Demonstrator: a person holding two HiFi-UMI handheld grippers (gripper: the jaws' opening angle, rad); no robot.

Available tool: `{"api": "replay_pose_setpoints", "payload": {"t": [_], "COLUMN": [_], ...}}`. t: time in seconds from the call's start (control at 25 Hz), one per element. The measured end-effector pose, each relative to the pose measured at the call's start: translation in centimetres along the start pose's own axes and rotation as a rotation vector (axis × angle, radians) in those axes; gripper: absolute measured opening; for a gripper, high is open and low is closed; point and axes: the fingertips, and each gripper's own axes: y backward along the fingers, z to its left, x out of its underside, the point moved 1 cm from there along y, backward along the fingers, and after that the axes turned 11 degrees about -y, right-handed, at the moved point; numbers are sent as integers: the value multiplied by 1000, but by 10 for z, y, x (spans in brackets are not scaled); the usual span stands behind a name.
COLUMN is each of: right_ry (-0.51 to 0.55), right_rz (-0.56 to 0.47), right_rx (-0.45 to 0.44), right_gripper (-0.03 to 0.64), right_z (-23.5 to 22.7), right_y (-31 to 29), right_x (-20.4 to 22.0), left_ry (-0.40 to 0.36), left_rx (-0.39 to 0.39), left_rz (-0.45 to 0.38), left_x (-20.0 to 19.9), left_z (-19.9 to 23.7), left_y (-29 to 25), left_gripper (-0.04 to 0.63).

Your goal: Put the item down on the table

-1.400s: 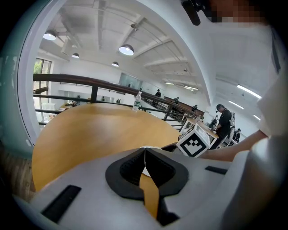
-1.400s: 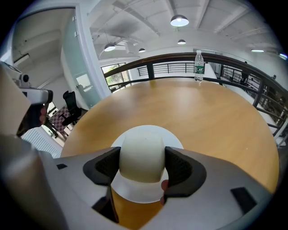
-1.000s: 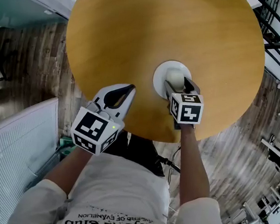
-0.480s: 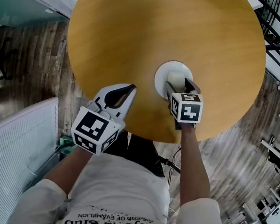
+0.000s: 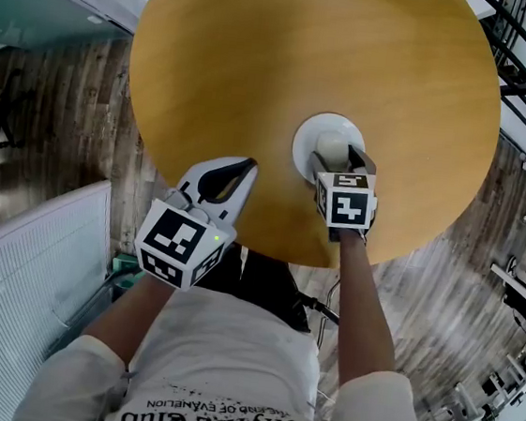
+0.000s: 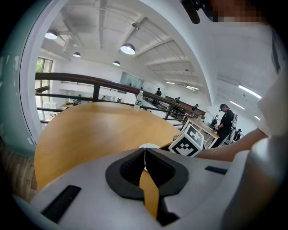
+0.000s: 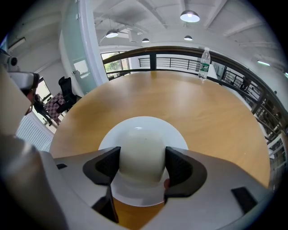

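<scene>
A white ball-shaped item (image 7: 141, 155) sits between the pads of my right gripper (image 7: 141, 165), which is shut on it. It is over a white plate (image 7: 144, 122) on the round wooden table (image 5: 308, 59); whether it touches the plate I cannot tell. In the head view the item (image 5: 330, 147) and plate (image 5: 330, 126) lie just beyond the right gripper (image 5: 335, 158), near the table's front. My left gripper (image 5: 240, 167) hovers at the table's near edge, left of the plate. Its jaws are shut with nothing between them, as the left gripper (image 6: 145, 151) view shows.
A water bottle (image 7: 204, 63) stands at the table's far edge by a dark railing (image 7: 171, 55). A white radiator (image 5: 21, 262) is on the floor at the left. People stand at desks (image 6: 225, 121) in the background.
The right gripper with the item has crept slightly forward over the plate. The left gripper has stayed put.
</scene>
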Motion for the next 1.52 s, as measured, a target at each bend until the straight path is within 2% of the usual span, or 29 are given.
{"api": "replay_pose_setpoints", "payload": {"t": [0.6,0.96,1.28,1.36,1.52], "right_ry": [-31,8,-30,-43,-45], "right_rz": [-31,-134,-202,-245,-342], "right_rx": [-36,-41,-44,-37,1], "right_gripper": [331,330,328,313,206], "right_z": [1,15,18,18,21], "right_y": [9,70,132,153,197], "right_x": [-9,-23,-9,-8,-14], "left_ry": [-10,-42,-76,-92,-120], "left_rx": [-10,-7,5,15,36], "left_rz": [0,-35,-66,-73,-82], "left_x": [-1,-12,-26,-29,-37], "left_z": [-3,-16,-34,-43,-58], "left_y": [11,33,61,68,80], "left_gripper": [25,25,25,25,25]}}
